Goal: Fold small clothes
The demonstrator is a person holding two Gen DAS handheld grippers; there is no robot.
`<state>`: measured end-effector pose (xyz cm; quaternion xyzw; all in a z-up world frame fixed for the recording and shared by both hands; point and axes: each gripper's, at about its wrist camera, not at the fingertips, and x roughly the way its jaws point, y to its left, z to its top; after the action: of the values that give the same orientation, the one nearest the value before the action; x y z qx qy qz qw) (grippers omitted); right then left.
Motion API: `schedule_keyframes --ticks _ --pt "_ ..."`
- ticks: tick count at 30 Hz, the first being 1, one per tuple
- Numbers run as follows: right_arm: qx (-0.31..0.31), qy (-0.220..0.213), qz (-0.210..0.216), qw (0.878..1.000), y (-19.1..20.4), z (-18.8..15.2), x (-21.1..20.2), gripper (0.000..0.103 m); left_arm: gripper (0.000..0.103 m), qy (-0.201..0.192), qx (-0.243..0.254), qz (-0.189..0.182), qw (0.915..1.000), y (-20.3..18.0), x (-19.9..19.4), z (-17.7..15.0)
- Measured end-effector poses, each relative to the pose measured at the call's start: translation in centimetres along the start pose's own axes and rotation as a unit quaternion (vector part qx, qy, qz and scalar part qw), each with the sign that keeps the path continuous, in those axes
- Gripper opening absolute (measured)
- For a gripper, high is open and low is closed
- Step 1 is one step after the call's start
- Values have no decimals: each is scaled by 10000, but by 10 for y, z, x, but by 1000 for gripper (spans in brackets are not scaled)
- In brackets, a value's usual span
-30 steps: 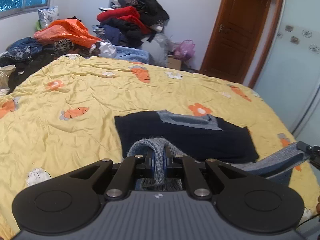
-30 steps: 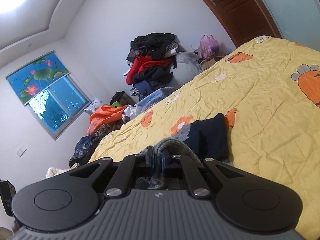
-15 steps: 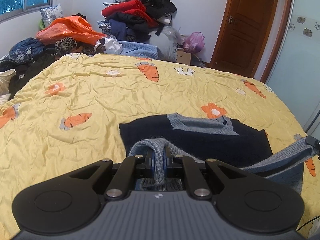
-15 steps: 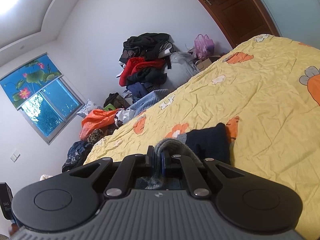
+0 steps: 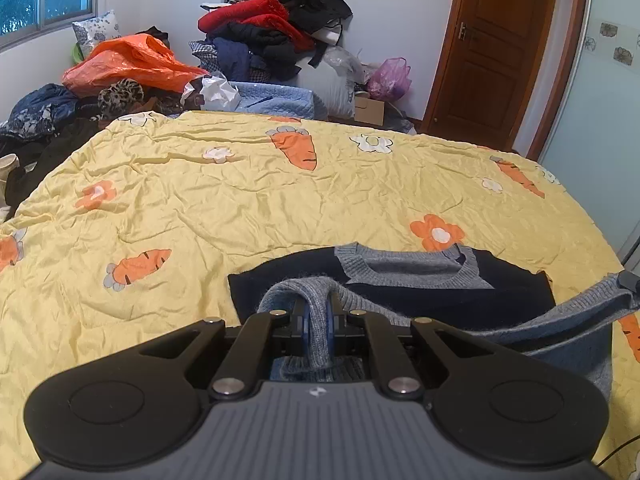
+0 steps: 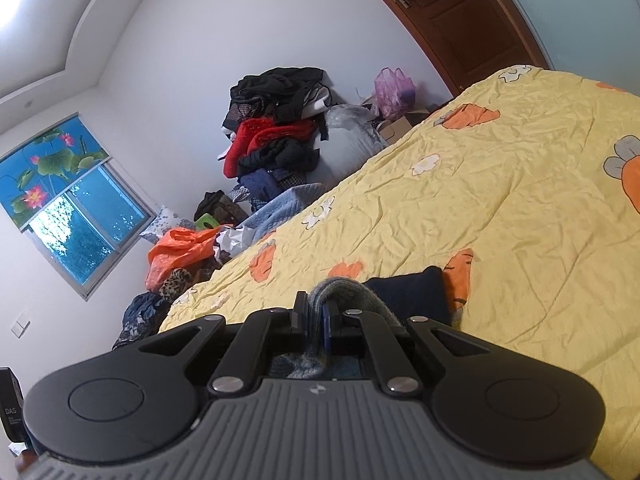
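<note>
The left gripper point(image 5: 318, 320) is clamped on the grey hem of a small navy sweater point(image 5: 400, 292); the right gripper point(image 6: 314, 316) pinches the same hem point(image 6: 344, 292). Just ahead of both, the sweater's folded body lies on the yellow carrot-print bedspread point(image 5: 240, 200). Far beyond, a clothes pile point(image 5: 272, 28) rises against the wall.

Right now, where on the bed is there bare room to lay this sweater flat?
The yellow carrot-print quilt is bare to the left of and beyond the navy and grey knitted sweater. It is crowded past the far edge: an orange plastic bag and a heaped clothes pile.
</note>
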<state>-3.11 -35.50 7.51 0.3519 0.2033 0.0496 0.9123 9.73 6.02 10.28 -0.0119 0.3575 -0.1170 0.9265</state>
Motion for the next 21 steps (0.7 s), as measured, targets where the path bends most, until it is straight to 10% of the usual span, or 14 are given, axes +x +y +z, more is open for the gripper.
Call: schedule_keyframes --ticks 21 --pt "620 487 -529 9955 -44 11 100 15 8 610 -138 378 9973 6 113 18"
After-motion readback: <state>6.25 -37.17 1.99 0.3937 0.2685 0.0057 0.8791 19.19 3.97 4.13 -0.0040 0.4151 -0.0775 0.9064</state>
